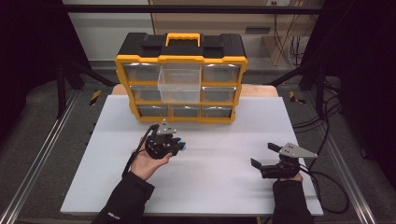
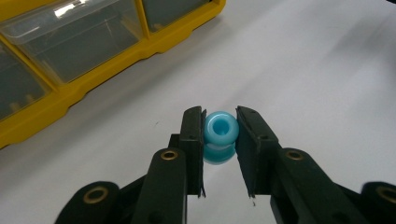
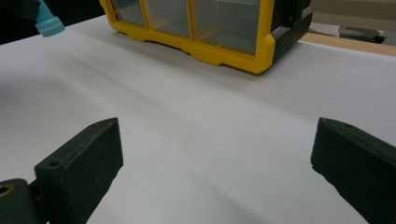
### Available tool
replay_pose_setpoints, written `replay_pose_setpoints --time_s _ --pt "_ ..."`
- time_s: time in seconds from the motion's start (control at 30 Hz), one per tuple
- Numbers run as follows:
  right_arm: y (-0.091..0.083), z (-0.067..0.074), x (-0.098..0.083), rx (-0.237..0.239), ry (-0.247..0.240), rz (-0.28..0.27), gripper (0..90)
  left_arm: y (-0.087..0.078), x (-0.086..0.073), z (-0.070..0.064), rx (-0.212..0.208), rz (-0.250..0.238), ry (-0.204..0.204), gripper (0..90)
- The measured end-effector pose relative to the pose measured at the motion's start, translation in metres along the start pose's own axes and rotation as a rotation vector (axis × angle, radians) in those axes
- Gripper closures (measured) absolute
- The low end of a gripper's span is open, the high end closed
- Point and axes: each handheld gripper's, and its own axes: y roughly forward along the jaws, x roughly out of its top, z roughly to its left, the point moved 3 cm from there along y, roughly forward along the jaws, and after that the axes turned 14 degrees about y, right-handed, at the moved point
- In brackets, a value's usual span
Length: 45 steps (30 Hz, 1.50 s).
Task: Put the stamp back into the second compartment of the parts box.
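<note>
A small light-blue spool-shaped bead (image 2: 220, 136) sits pinched between the two black jaws of my left gripper (image 2: 219, 140), which is shut on it above the white table top. From above, that gripper (image 1: 180, 145) hangs just in front of the yellow and black drawer organizer (image 1: 181, 84), with the blue bead (image 1: 182, 146) at its tip. One clear drawer (image 1: 179, 83) in the organizer's middle column is pulled out. My right gripper (image 1: 261, 156) rests low at the right of the table, open, nothing between its jaws. Its own view catches the blue bead (image 3: 46, 24) at the top left.
The white board (image 1: 219, 140) covers a wooden table. The organizer has several shut clear drawers and a yellow handle (image 1: 183, 38) on top. Cables (image 1: 327, 182) trail off the table's right edge. Dark frame rails run along both sides.
</note>
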Motion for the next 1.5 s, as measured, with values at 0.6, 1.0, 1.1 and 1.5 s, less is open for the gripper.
replay_pose_setpoints --time_s 0.6,1.0,1.1,1.5 --pt "0.000 0.000 0.000 -0.001 0.001 0.001 2.6 -0.032 0.010 0.008 0.035 -0.029 0.018 72.1" --pt "0.000 0.000 0.000 -0.002 0.000 0.001 2.6 -0.053 0.019 0.015 0.044 -0.059 0.012 72.1" --pt "0.000 0.000 0.000 -0.001 0.000 0.001 2.6 -0.059 0.021 0.018 0.045 -0.070 0.008 72.1" --pt "0.000 0.000 0.000 -0.002 -0.001 0.001 2.6 -0.073 0.027 0.026 0.039 -0.096 -0.007 72.1"
